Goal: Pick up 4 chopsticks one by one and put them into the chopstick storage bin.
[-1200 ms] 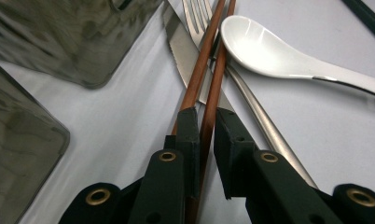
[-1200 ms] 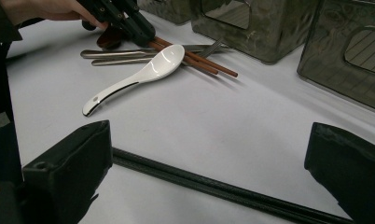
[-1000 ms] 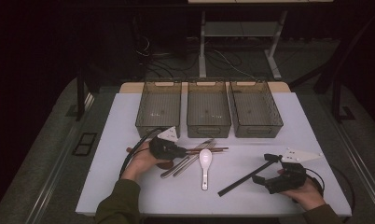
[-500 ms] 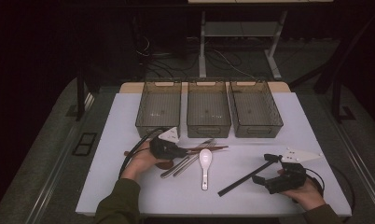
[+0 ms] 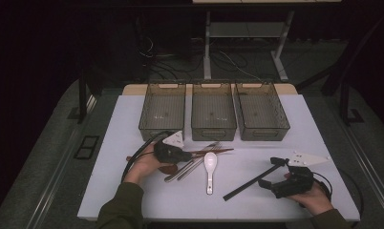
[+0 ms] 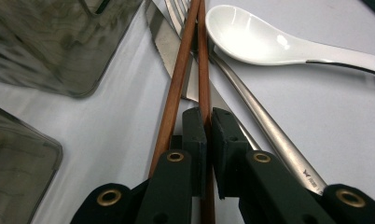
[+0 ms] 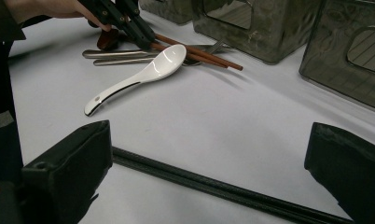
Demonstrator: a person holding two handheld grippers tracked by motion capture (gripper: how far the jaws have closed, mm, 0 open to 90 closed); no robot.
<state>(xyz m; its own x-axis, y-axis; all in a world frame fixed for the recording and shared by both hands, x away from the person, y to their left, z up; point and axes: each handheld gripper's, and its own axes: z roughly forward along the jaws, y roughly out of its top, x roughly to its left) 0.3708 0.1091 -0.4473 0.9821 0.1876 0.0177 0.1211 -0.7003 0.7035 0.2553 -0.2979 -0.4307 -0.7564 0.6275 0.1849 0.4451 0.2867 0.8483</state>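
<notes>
My left gripper (image 5: 187, 155) (image 6: 209, 114) lies low over the cutlery pile at centre left. Its jaws have just been closing and now pinch one brown chopstick (image 6: 203, 56). The second brown chopstick (image 6: 176, 79) runs outside the left jaw. The pair (image 5: 214, 151) points right, toward the white spoon (image 5: 209, 164) (image 6: 269, 42). My right gripper (image 5: 269, 172) (image 7: 209, 154) rests at the front right with its jaws wide apart. The black chopsticks (image 5: 247, 182) (image 7: 199, 182) lie on the table under and between those jaws, untouched.
Three smoky plastic bins (image 5: 159, 133) (image 5: 214, 133) (image 5: 264, 134) stand side by side at the back of the white table (image 5: 324, 133). A steel knife (image 6: 164, 46) and fork (image 6: 260, 126) lie under the brown chopsticks. The spoon (image 7: 148, 74) lies in front of them.
</notes>
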